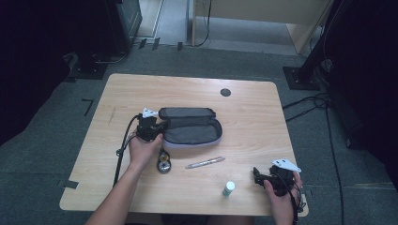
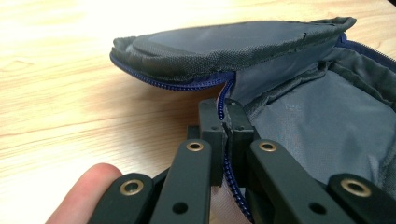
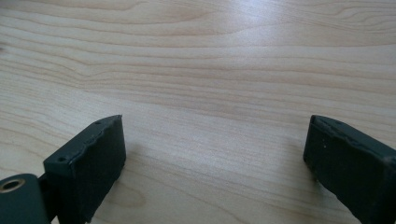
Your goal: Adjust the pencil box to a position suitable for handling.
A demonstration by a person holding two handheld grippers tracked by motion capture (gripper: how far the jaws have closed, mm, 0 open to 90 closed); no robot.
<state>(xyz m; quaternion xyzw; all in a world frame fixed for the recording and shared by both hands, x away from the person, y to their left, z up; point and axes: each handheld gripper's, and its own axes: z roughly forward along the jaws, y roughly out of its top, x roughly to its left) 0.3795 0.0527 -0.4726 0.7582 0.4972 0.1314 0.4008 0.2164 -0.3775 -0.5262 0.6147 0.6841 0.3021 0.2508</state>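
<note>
Left claw (image 2: 224, 123) clamping fabric pouch (image 2: 299, 88) zipper edge

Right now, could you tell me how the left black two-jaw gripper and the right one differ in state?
The left gripper has its jaws shut on the blue zipper edge of the open grey fabric pencil case; the right gripper has its jaws wide apart, holding nothing. The left is at the case's end; the right is over bare wooden table. Both are hand-held.
</note>
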